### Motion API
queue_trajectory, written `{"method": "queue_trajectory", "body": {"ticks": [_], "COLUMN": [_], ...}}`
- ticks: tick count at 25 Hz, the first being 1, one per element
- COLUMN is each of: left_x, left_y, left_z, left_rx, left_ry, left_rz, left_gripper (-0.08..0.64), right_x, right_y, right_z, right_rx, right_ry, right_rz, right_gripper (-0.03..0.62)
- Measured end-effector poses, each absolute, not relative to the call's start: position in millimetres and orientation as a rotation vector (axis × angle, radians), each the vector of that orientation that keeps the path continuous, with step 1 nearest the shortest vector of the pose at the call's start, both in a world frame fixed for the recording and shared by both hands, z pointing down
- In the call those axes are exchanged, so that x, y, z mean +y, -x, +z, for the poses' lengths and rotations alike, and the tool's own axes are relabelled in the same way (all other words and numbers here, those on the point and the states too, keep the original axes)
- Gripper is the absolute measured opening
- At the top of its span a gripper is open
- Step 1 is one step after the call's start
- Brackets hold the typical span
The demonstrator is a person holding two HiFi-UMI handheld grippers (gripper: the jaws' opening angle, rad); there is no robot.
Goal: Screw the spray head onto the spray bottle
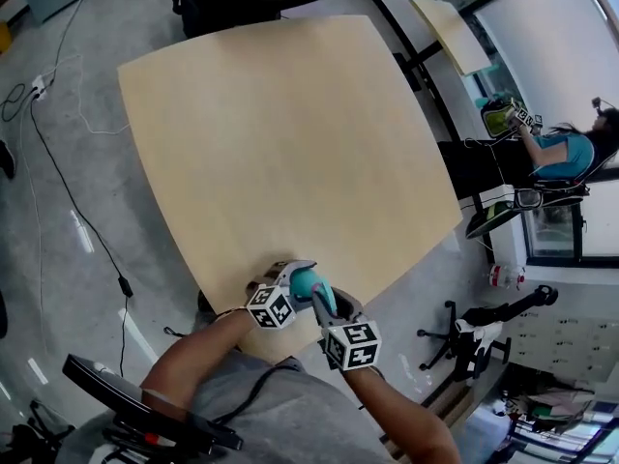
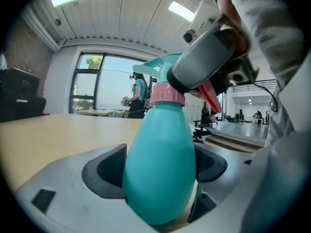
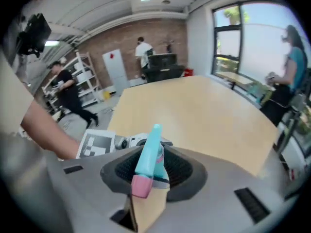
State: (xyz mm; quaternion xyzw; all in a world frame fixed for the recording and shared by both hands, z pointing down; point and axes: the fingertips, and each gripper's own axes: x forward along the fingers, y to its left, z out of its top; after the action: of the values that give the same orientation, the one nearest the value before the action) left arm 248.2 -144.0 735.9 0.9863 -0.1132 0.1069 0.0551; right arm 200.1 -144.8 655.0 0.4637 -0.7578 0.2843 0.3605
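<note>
Spray bottle (image 2: pixel 160 164), teal egg-shaped plastic, gripped round its body by the left gripper (image 1: pixel 287 280) above the near edge of the pale wooden table (image 1: pixel 290 133); teal spray head (image 3: pixel 148 152) with pink collar, clamped in the right gripper (image 1: pixel 324 304), sits on the neck, tightening apparently unfinished.

Pale wood surface (image 1: pixel 290 143), rounded corners, stands on grey floor (image 1: pixel 58 211). Black cable (image 1: pixel 68 196) trails over floor, left side.
</note>
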Motion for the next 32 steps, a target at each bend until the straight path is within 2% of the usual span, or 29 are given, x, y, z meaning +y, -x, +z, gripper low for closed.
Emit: {"method": "queue_trajectory", "body": {"ticks": [3,6,7,10,14,16,19,21,30,32], "left_x": [-148,-151,-151,-151,-151,-151,-152,-154,-152,-152], "left_y": [-243,-242,-242,-243,-244,-244,-243,-243,-249,-247], "left_z": [737,738,738,739,740,741,740,741,736,738], "left_rx": [-0.523,-0.559,-0.55,-0.506,-0.439,-0.411,-0.384,-0.369,-0.335,-0.334], "left_ry": [-2.939,-2.915,-2.915,-2.918,-2.93,-2.936,-2.937,-2.934,-2.928,-2.929], "left_rz": [0.317,0.313,0.309,0.298,0.293,0.289,0.284,0.283,0.285,0.282], "left_gripper": [0.376,0.376,0.376,0.376,0.376,0.376,0.376,0.377,0.377,0.377], "right_x": [-143,-143,-141,-139,-145,-143,-136,-135,-123,-120], "right_y": [-195,-189,-188,-186,-179,-177,-196,-204,-190,-186], "right_z": [655,654,652,631,570,556,575,598,655,661], "right_rx": [-1.886,-1.909,-1.922,-1.978,-2.147,-2.116,-1.739,-1.557,-1.457,-1.478], "right_ry": [-1.368,-1.251,-1.198,-1.069,-0.716,-0.329,0.293,0.55,0.908,0.894], "right_rz": [0.666,0.622,0.615,0.555,0.319,-0.035,-0.607,-0.799,-0.9,-0.866], "right_gripper": [0.12,0.121,0.136,0.23,0.23,0.23,0.23,0.23,0.225,0.13]}}
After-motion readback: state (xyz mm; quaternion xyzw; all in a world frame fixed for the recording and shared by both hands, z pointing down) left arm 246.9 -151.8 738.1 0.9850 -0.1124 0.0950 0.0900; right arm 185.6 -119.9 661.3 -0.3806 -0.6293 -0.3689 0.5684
